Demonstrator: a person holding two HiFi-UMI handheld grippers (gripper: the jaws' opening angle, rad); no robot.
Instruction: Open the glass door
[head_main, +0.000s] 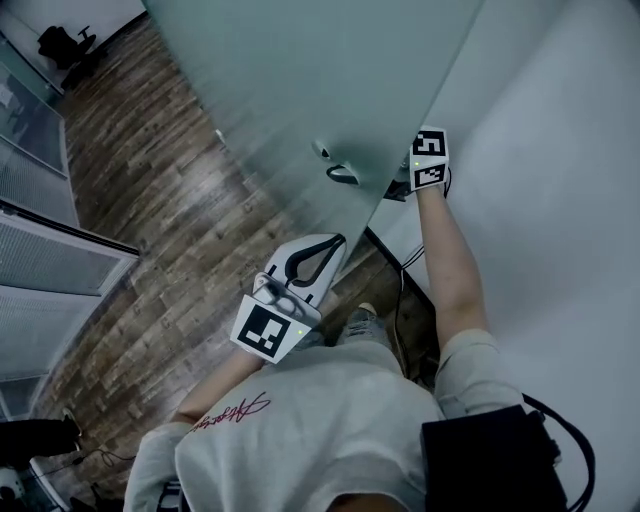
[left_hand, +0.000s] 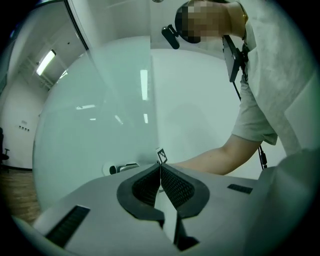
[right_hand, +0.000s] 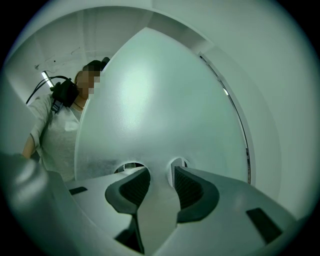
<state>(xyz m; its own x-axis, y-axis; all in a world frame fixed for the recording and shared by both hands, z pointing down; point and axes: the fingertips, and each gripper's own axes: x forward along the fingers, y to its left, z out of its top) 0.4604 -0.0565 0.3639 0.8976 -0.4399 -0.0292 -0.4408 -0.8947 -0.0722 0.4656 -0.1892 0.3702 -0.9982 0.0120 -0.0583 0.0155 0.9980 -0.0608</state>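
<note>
A frosted glass door (head_main: 300, 90) stands swung open, its free edge running down to the floor beside a white wall. A metal handle (head_main: 340, 172) sticks out of the face on my side. My left gripper (head_main: 335, 240) hangs short of that handle (left_hand: 122, 168), apart from it, and its jaws (left_hand: 160, 169) are shut with nothing in them. My right gripper (head_main: 408, 178) is past the door's edge at handle height. In the right gripper view its jaws (right_hand: 161, 172) stand open before the door's other face (right_hand: 160, 100), by two round fittings (right_hand: 179, 163), holding nothing.
A wood-plank floor (head_main: 170, 200) spreads to the left. The white wall (head_main: 560, 150) runs close along the right. A glass partition (head_main: 40, 260) lines the left side, with an office chair (head_main: 65, 45) far off. A black cable (head_main: 400, 300) hangs by my right leg.
</note>
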